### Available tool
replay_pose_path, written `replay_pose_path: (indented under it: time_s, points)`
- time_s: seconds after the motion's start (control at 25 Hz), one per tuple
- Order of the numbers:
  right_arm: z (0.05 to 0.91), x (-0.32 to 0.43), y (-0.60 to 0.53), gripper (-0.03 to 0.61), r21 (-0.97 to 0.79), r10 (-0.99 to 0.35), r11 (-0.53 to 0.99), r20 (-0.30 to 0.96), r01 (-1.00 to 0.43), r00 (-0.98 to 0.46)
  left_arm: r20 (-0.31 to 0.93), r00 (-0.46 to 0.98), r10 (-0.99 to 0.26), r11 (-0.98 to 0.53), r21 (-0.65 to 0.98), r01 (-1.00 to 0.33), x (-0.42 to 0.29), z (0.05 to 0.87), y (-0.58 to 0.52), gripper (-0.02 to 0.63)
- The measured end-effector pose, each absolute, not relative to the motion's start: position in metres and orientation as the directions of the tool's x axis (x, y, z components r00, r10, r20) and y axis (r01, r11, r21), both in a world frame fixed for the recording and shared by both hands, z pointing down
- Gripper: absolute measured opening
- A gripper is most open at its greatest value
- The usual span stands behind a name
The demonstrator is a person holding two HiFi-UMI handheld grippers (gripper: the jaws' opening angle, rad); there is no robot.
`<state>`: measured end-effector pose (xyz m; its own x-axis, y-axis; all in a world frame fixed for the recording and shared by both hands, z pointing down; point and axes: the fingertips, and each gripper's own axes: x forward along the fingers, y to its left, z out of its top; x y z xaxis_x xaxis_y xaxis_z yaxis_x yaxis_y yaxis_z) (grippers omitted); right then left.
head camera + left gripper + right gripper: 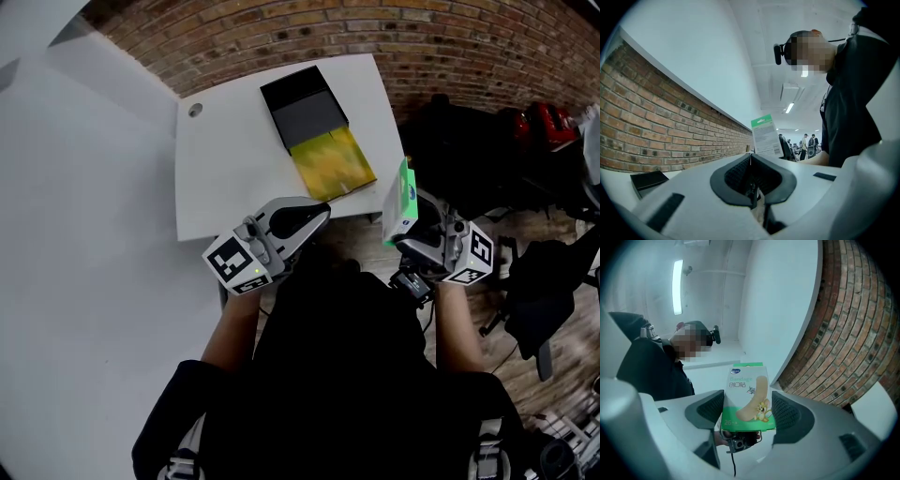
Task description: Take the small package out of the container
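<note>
Brick-backed white table [225, 178], upper centre, bears open black rectangular container [302, 105]. Small green-and-white cardboard package [401, 202], centre right, clamped upright in right gripper [417, 230], clear of the table; left gripper [317, 212] jaws together, empty. Removal apparently done; next, a set-down.

Between the fingers [786, 412] of my right gripper [748, 401] I see the small package [745, 390]: printed card, smooth, with a faint sheen. The pads [714, 409] on either side of it look like dark rubber, finely ribbed and matt. The shell [825, 453] behind them is smooth pale plastic. My left gripper [751, 157] has the same grained black pads. Beyond the fingers, the container [302, 105] is matt black and its yellow part [333, 164] looks shiny. It sits on a smooth white table [225, 178], and the brick wall [375, 28] is rough.
</note>
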<state>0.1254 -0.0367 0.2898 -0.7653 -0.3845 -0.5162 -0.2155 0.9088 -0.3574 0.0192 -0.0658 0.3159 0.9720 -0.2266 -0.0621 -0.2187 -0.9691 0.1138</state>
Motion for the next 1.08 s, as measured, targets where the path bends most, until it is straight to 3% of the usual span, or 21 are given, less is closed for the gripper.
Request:
replay_pose_path:
  time_s: [1.08]
  points:
    - [0.307,0.107,-0.054,0.322,-0.4,-0.36,0.905,-0.531,-0.148,-0.767,-0.041,0.97,-0.239,-0.958,0.174,-0.228,0.009,0.34,-0.081,0.017]
